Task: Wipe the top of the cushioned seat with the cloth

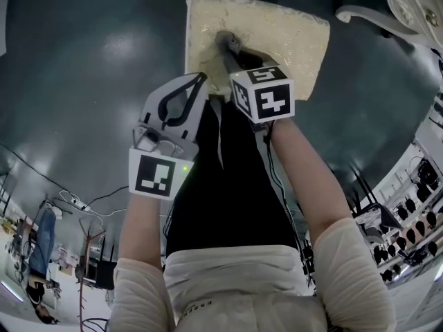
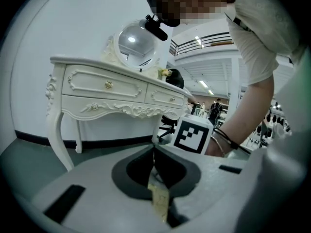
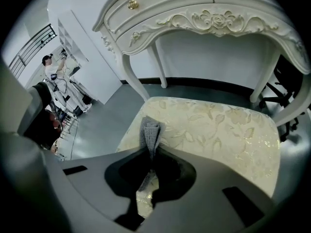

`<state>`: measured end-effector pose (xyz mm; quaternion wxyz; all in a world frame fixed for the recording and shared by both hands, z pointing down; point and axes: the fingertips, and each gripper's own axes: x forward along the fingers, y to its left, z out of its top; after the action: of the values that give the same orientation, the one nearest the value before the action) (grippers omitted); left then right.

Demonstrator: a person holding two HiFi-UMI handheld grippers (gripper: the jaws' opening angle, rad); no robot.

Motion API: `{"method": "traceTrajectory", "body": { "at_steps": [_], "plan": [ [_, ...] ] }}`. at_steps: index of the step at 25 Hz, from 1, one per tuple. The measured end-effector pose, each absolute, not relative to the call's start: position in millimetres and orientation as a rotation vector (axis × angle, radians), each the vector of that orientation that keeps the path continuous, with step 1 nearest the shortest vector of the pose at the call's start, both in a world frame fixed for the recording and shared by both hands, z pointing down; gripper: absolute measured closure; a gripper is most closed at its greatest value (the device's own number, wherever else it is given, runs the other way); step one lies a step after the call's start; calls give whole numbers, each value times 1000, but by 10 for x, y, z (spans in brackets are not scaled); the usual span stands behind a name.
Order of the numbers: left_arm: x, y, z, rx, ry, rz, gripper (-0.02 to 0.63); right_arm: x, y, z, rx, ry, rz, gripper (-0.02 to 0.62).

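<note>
The cushioned seat (image 1: 291,40) is cream with a pale leaf pattern. It stands on a dark grey floor (image 1: 83,61), and everything here is placed from it.

The right tool (image 1: 226,47) reaches over the seat top from the seat's near side. Its own view shows the right tool (image 3: 149,152) with jaws clamped on a folded grey cloth (image 3: 149,130). The cloth pokes out past the tips and lies over the patterned top (image 3: 218,130), toward the seat's edge on the person's left. In the head view the cloth (image 1: 228,42) sits left of the seat's middle, just beyond the tips. Whether it presses down hard on the fabric cannot be judged.

The left tool (image 1: 199,81) is at the seat's near left corner, its tips just over that edge. In its own view the left tool (image 2: 153,157) has its jaws drawn together with nothing caught between them (only a narrow strip of cream fabric shows in the gap below). That view looks across at the right tool's marker cube (image 2: 193,134) and the person's forearm (image 2: 252,106).

Beyond the seat's far side rises a white carved dressing table (image 3: 204,13), its legs straddling the floor behind the seat.
</note>
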<state>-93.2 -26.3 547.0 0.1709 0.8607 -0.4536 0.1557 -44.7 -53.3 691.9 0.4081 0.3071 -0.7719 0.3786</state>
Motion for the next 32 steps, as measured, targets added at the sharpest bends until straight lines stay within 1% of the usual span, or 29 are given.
{"method": "traceTrajectory", "body": {
  "at_steps": [5, 9, 18, 22, 32],
  "plan": [
    [-737, -281, 5572, 2492, -1214, 509, 603, -198, -609, 6966, 817, -1937, 973, 568],
    [-452, -335, 5617, 2523, -1140, 522, 603, 150, -674, 6982, 868, -1923, 1001, 568],
    [-18, -413, 5562, 2563, -1071, 502, 603, 599, -671, 6940, 903, -1926, 1015, 568],
    [257, -487, 5632, 2584, -1042, 514, 603, 918, -739, 7003, 932, -1920, 1033, 568],
    [667, -499, 5629, 2604, -999, 509, 603, 1411, -756, 6995, 1015, -1898, 1069, 568]
  ]
}}
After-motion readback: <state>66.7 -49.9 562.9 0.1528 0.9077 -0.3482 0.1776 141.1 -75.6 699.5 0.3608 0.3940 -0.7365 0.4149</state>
